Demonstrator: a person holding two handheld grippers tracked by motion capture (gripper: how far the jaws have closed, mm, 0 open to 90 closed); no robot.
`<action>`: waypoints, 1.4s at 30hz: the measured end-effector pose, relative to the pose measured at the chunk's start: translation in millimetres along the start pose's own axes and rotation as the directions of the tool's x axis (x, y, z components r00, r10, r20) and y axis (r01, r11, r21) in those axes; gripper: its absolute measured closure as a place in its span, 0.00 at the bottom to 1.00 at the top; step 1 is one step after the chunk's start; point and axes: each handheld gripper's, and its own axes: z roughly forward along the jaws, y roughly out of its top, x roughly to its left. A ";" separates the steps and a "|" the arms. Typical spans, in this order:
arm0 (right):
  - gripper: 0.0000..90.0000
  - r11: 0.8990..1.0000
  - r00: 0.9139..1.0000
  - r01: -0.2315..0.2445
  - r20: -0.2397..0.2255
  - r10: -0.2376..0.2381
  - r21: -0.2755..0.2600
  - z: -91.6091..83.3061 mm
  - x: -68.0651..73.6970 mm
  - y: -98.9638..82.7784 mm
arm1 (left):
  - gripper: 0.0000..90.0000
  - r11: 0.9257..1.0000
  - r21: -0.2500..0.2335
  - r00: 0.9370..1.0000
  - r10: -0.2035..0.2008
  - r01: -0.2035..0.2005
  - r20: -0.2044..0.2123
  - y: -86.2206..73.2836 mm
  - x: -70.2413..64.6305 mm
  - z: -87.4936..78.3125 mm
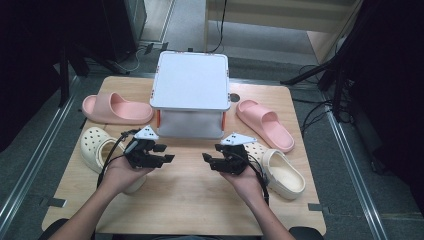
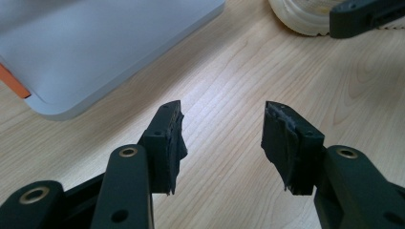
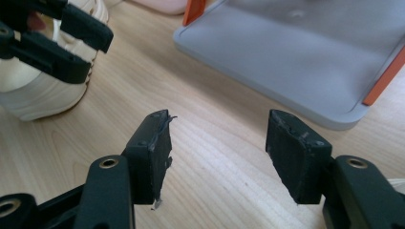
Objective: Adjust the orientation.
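Pink slipper [image 1: 116, 108]: open-toed slide, smooth, lying on its sole at the table's [image 1: 190, 200] far left, toe pointing toward the rack.

Cream clog [image 1: 98, 146]: perforated top, near the left edge, just in front of the pink slipper and partly behind the left hand.

Left gripper [image 1: 164, 153]: black, jaws spread apart with nothing between them, held above bare wood in front of the rack.

Rack [image 1: 190, 82]: grey two-level stand with orange posts, centre back of the table.

Right gripper [image 1: 211, 159]: black, jaws spread wide and empty, facing the left gripper across a gap.

Second cream clog [image 1: 281, 172]: opening upward, just beside the right hand.

Second pink slipper [image 1: 265, 124]: far right, lying slantwise beyond that clog.
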 end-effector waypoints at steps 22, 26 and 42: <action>0.50 0.998 0.988 0.066 -0.143 -0.063 0.021 -18.4 -14.7 2.0 | 0.55 0.996 0.000 0.993 -0.085 0.085 -0.076 -5.1 8.3 -27.6; 0.50 0.993 0.984 0.107 -0.145 -0.100 0.040 -14.3 -17.3 3.1 | 0.55 0.994 -0.012 0.988 -0.111 0.111 -0.107 -10.2 14.3 -40.4; 0.49 0.990 0.974 0.134 -0.190 -0.123 0.045 0.7 -8.6 17.1 | 0.53 0.972 -0.089 0.944 -0.231 0.215 -0.234 -36.3 39.4 -97.8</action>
